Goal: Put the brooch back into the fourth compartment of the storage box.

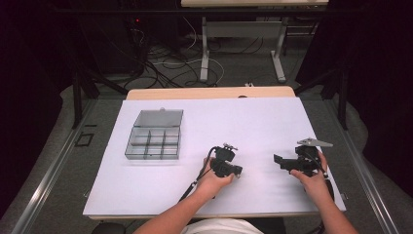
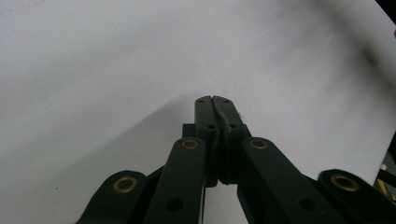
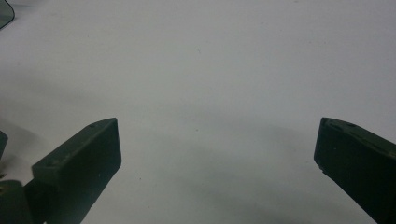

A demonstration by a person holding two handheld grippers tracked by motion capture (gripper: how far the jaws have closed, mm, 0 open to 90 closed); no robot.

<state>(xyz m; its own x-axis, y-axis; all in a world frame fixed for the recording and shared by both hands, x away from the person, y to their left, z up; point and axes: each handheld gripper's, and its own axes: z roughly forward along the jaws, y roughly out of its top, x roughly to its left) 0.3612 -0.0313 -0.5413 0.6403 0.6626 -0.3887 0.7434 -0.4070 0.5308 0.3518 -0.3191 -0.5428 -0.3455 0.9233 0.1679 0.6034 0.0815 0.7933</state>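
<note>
both fingers (image 2: 205, 112) of the left gripper (image 2: 213, 99) lie pressed flat together in the left gripper view, tip to tip, with nothing between them and only white table cover (image 2: 116, 70) beneath. fingers (image 3: 88, 149) of the right gripper (image 3: 217, 149) stand far apart in the right gripper view, one at each lower corner, with bare white cover between them and nothing gripped.

from the high view, the left hand (image 1: 214, 176) holds the left gripper (image 1: 238, 170) low over the near middle of the cover, its cable (image 1: 197, 178) trailing back toward the near edge. the right hand (image 1: 314, 178) holds the right gripper (image 1: 277, 160) near the right side, its grey three-cornered plate (image 1: 314, 142) on top. the two grippers are well apart from each other and point roughly toward one another.

farther off, on the left part of the cover, sits a clear plastic compartment box (image 1: 153, 144), lid (image 1: 158, 118) swung open and lying back behind it. its divided cells look empty, though they are too small to tell for sure. the box is well apart from both grippers, nearer the left one. a corner of it shows at the top left of the right gripper view (image 3: 5, 14).

beyond the cover, the wooden table edge (image 1: 209, 92) shows, then grey floor with tangled cables (image 1: 165, 63).
</note>
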